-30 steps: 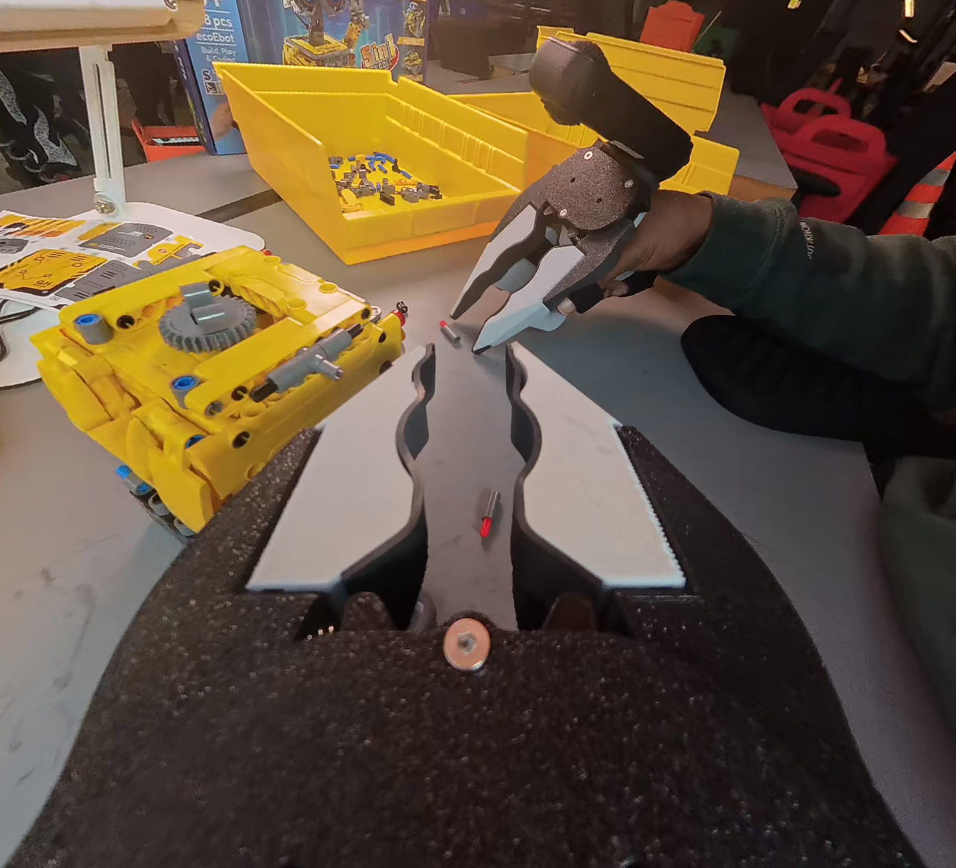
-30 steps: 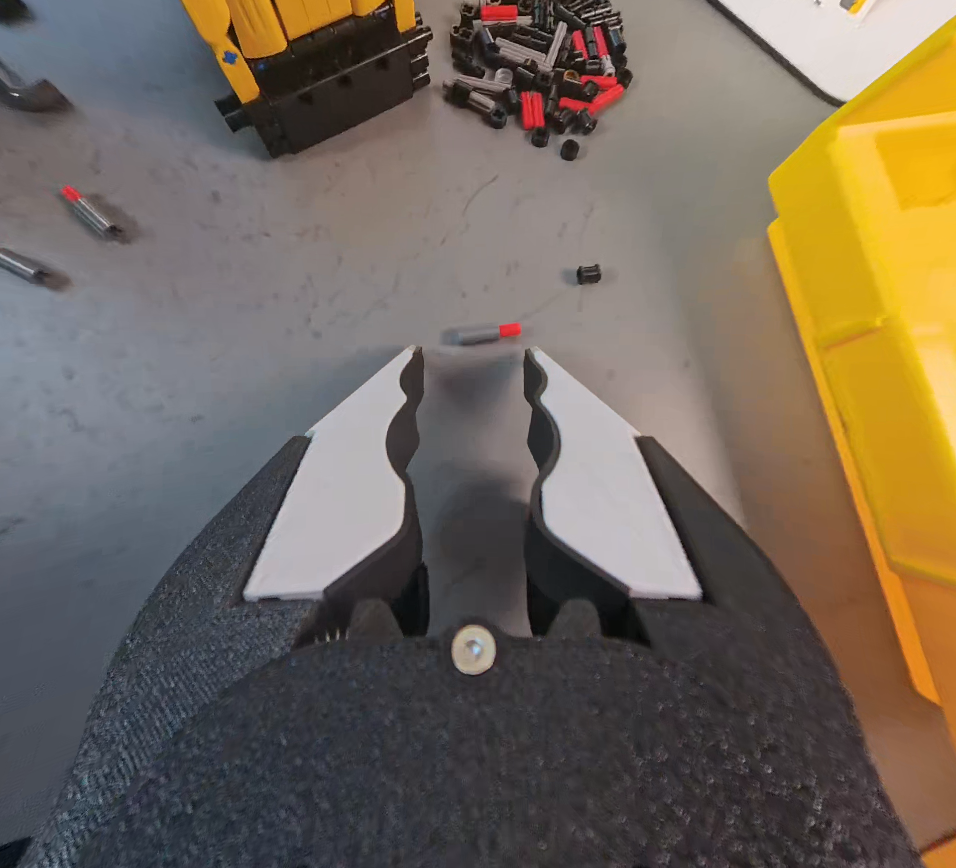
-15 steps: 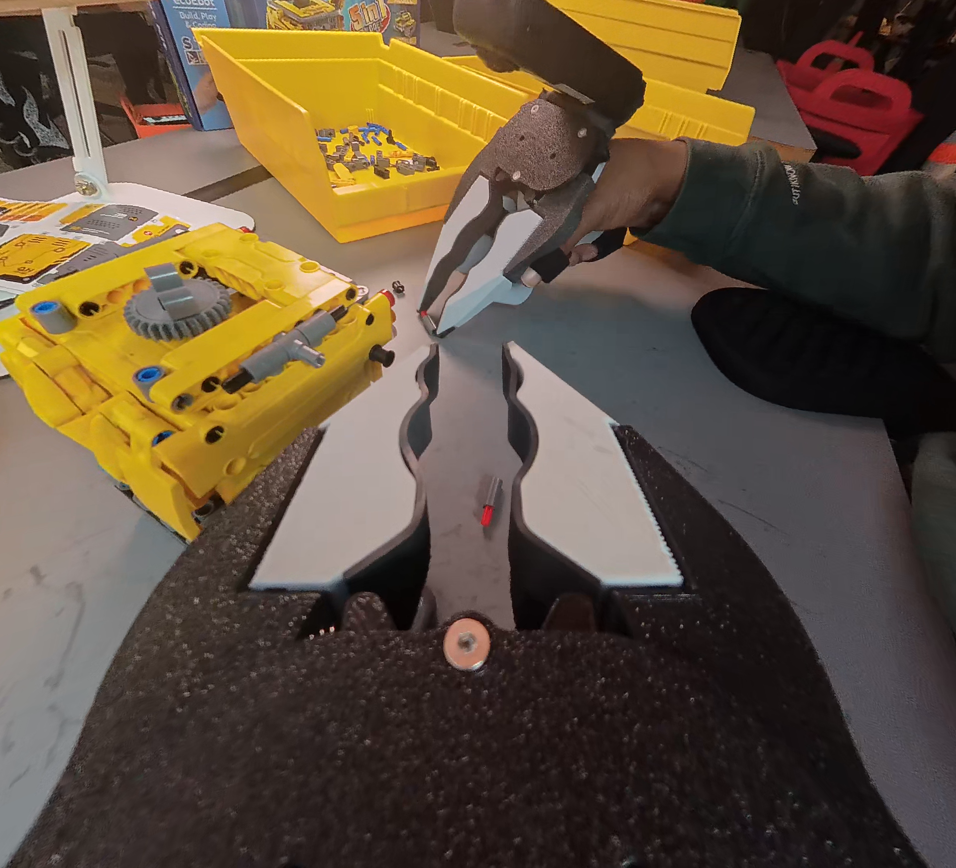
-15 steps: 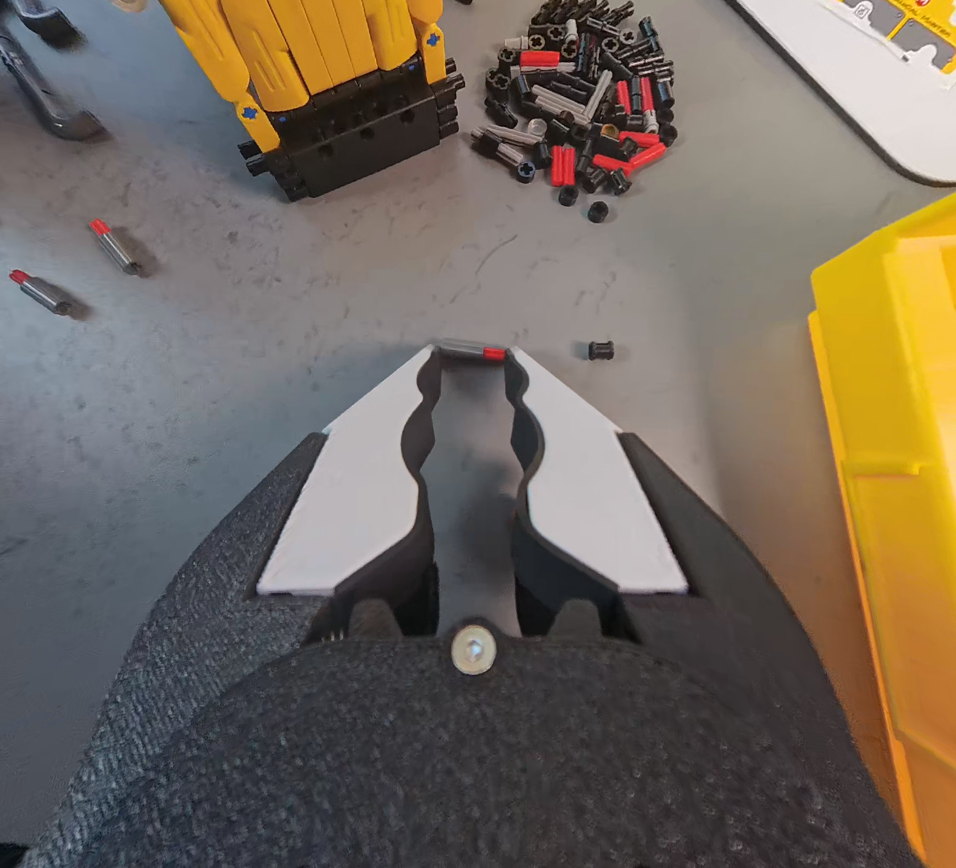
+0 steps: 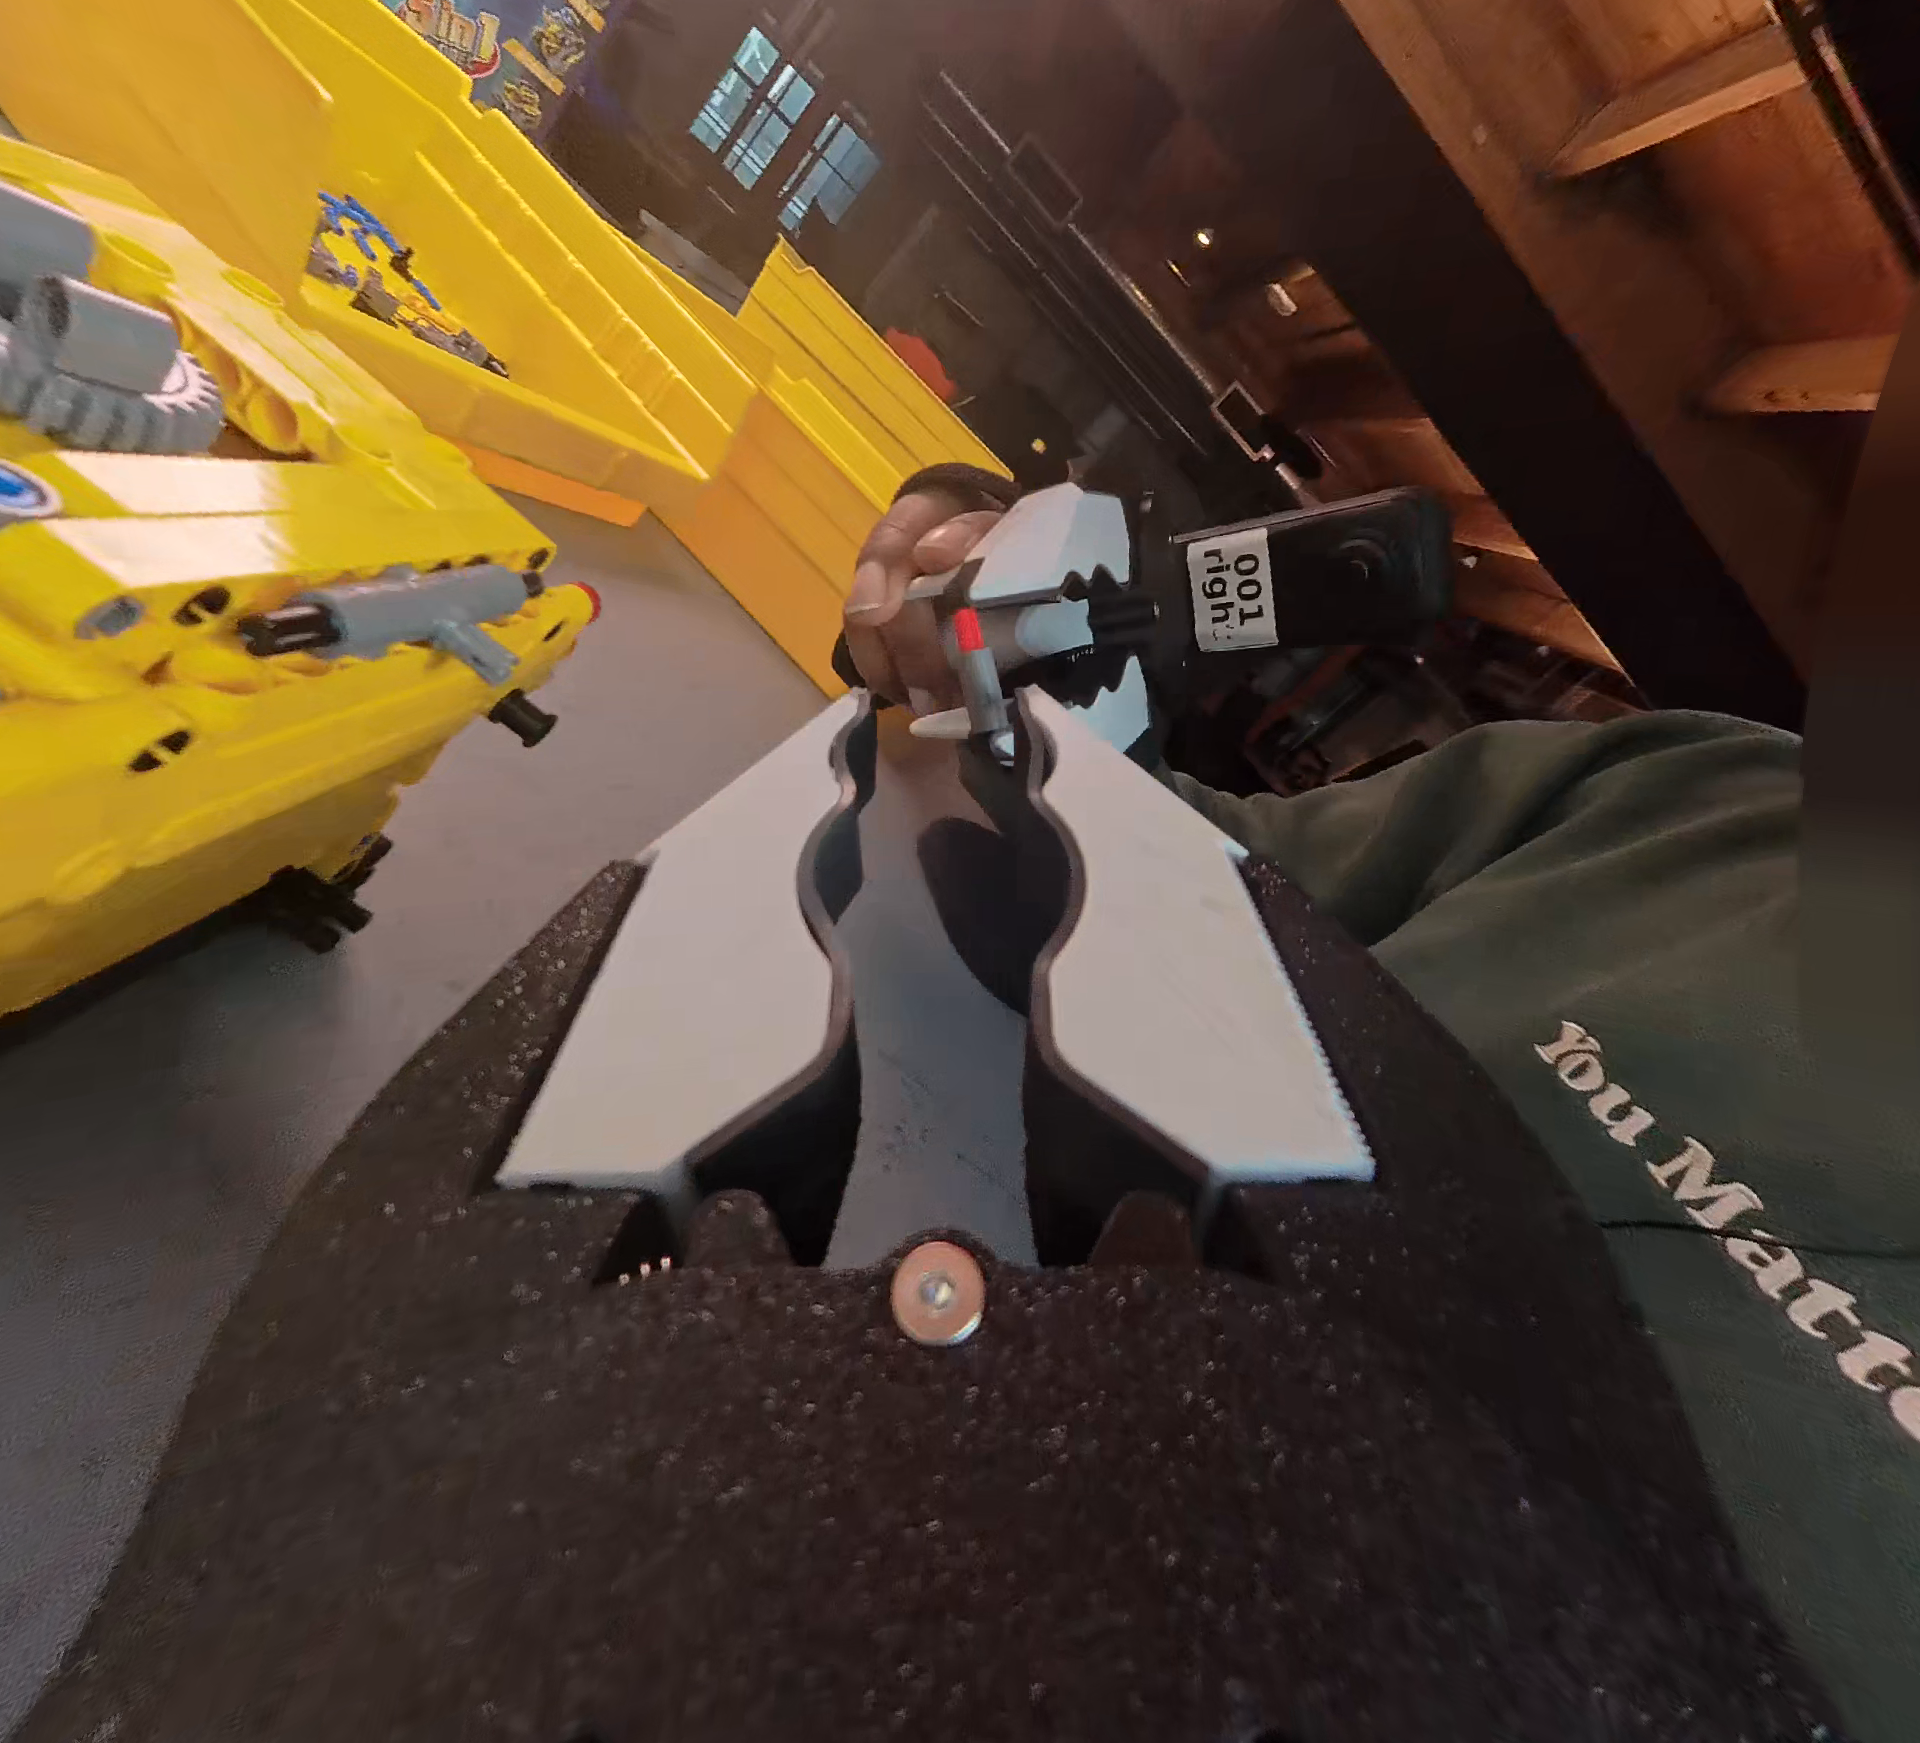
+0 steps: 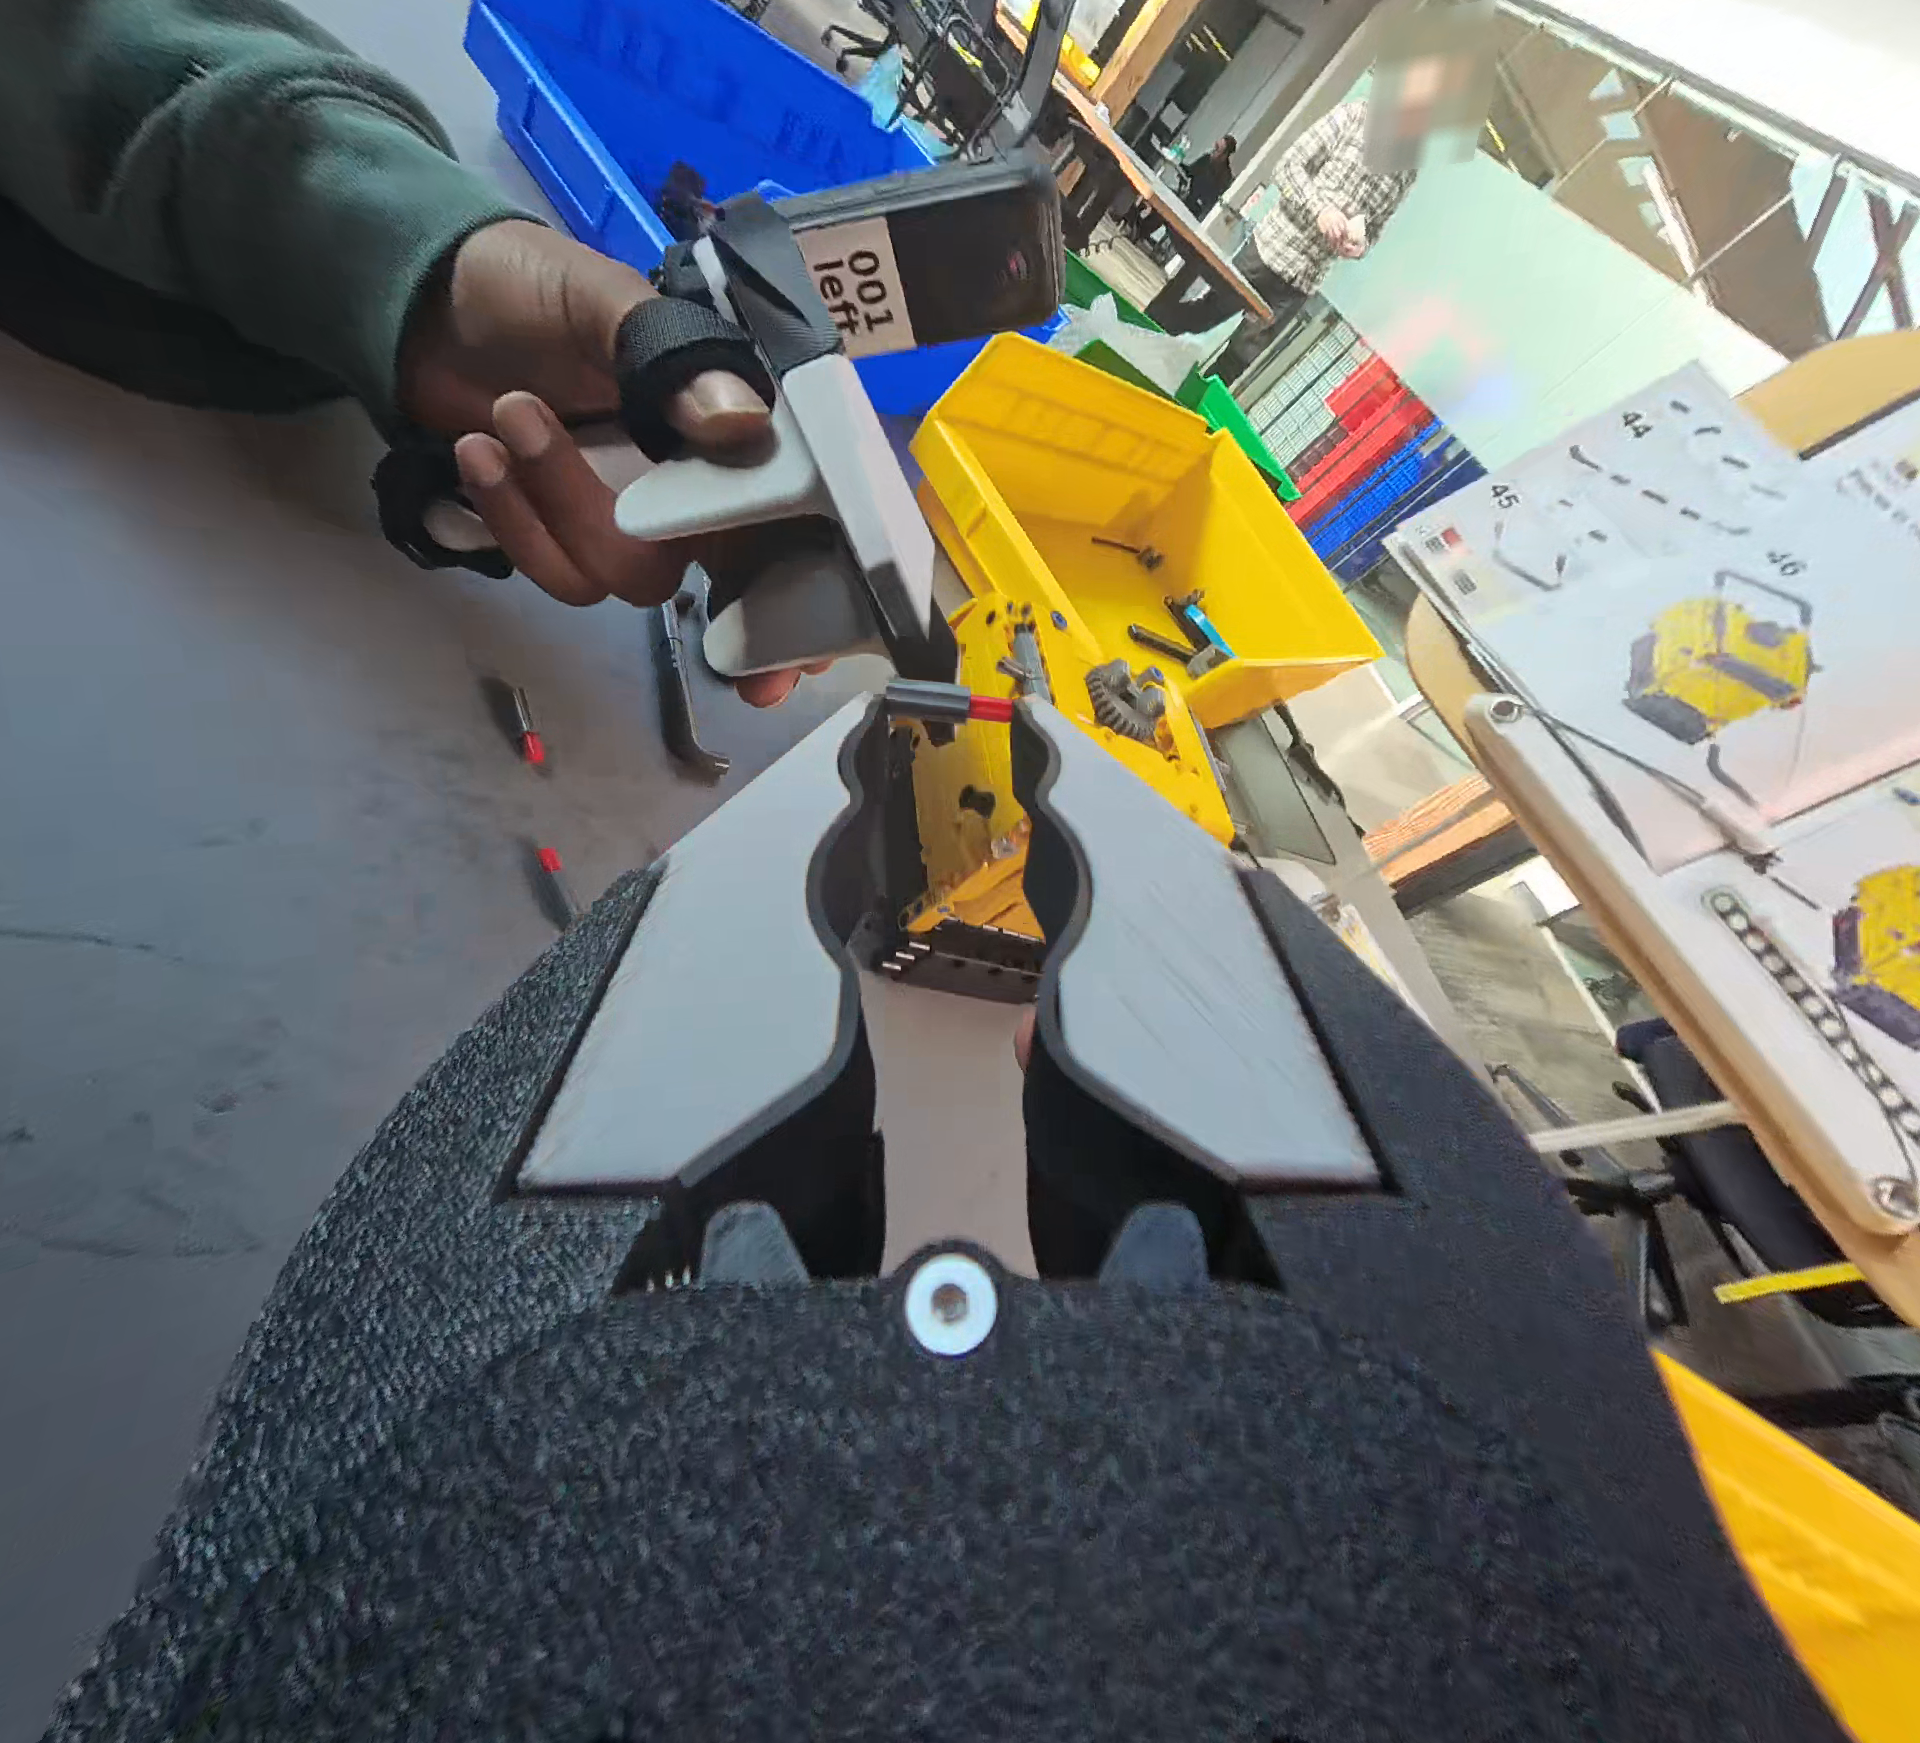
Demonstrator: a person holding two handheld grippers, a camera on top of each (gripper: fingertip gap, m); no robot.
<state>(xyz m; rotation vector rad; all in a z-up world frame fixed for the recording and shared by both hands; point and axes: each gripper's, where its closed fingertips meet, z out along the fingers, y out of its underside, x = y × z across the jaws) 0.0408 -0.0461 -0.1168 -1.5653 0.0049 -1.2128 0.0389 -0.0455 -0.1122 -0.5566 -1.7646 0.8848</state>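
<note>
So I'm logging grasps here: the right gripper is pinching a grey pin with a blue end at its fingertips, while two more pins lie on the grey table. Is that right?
Not quite: the pin's end is red, not blue. The right wrist view shows the right gripper pinching the grey pin by its fingertips, red end included. The rest holds: two more pins lie on the grey table.

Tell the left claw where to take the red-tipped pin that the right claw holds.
Grip the pin by its bare grey shaft, coming from the side, across its length: the right claw seems to pinch it end to end, leaving only the middle free.
</note>
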